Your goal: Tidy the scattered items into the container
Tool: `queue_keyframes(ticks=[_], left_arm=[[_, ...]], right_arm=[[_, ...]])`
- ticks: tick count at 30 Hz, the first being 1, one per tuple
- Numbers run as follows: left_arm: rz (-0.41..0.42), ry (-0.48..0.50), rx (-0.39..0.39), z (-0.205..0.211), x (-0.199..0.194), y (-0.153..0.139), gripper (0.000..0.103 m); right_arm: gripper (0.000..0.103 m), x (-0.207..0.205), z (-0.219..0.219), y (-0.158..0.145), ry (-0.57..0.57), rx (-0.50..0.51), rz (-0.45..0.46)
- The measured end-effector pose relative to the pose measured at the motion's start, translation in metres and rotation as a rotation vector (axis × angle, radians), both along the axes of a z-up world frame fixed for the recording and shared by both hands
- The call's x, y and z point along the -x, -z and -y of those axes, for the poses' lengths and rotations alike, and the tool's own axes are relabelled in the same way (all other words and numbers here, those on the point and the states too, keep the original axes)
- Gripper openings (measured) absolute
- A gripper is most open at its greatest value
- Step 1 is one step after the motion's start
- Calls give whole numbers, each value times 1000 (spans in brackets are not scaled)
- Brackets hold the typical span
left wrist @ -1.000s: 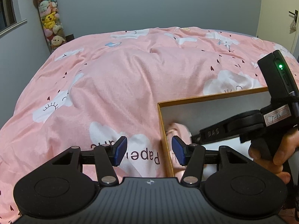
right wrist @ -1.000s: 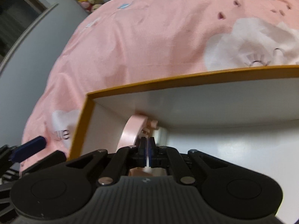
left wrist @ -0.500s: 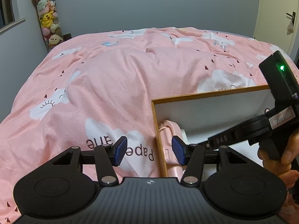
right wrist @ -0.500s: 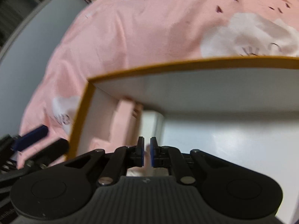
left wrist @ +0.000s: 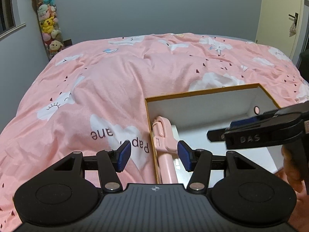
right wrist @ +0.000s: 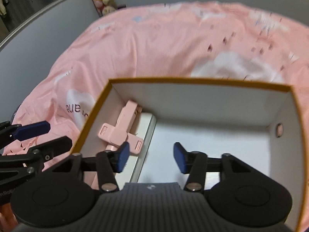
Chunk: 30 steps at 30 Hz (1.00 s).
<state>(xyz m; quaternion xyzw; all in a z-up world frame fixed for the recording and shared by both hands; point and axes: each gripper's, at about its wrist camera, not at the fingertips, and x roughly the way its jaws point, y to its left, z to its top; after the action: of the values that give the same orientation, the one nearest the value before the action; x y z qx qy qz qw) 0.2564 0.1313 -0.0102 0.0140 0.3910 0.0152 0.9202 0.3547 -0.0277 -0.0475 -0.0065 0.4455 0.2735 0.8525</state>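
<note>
Inside the box (right wrist: 202, 100), the pink holder (right wrist: 121, 129) lies released, right gripper (right wrist: 149, 157) just opened.

Walls: grey-blue wall (left wrist: 154, 9) behind the bed
Bed: pink cloud-print duvet (left wrist: 135, 77), rumpled
Corner: stacked plush toys (left wrist: 48, 23)
Window: dark window (left wrist: 7, 15), left
Door: cream door (left wrist: 280, 19), right, handle visible

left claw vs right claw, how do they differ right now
The left claw hangs outside the box, straddling its orange left rim; the right claw hangs over the box's white floor. The pink holder shows between the left claw's pads in its own view, but lies left of the right claw's. The right claw's jaws have just been opening. Both are open and empty.
</note>
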Motion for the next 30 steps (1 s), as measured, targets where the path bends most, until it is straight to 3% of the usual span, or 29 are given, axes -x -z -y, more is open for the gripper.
queue_keyframes(ticks=[7, 12, 21, 25, 30], left_arm=[[15, 18, 47, 5, 53, -16, 63], [21, 30, 70, 14, 96, -19, 63], [35, 17, 93, 31, 159, -10, 70], [52, 57, 105, 43, 175, -6, 70], [73, 110, 67, 64, 187, 2, 69]], right_arm=[[68, 63, 28, -30, -16, -19, 211], [77, 115, 54, -40, -12, -53, 283], [77, 186, 85, -23, -7, -23, 240], [75, 209, 95, -6, 11, 52, 238], [73, 229, 103, 16, -2, 109, 213]])
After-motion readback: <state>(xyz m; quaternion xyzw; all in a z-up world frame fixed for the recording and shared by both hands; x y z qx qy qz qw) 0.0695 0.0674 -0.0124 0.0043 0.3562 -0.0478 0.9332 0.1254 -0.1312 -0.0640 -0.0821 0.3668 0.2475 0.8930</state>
